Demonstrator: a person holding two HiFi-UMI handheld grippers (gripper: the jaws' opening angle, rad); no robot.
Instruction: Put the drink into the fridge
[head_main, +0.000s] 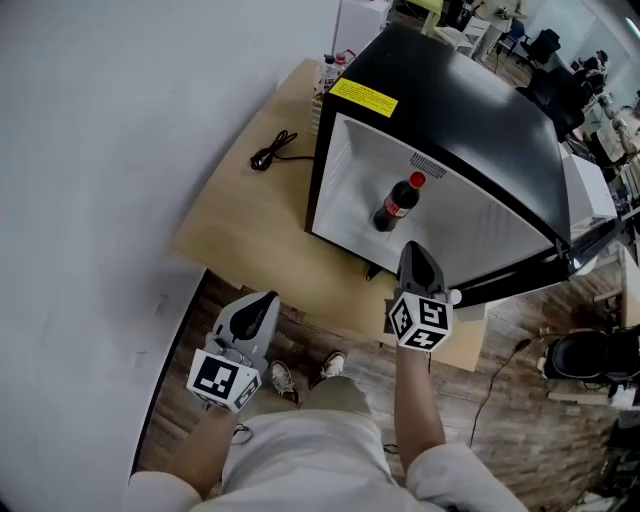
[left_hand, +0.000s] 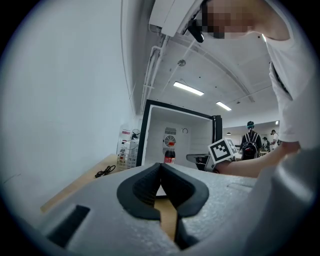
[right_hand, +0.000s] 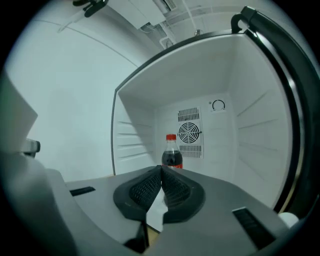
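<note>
Right tool (right_hand: 161, 171) and left tool (left_hand: 160, 169) both closed, empty; bottle (right_hand: 171, 151) stands inside the fridge (head_main: 470, 100).
Right tool sits short of the bottle, which is upright mid-floor of the open fridge on the worktop (head_main: 250, 225). Bottle likely full: weighty, stiff, slick plastic. Grip the labelled waist, not the cap.
</note>
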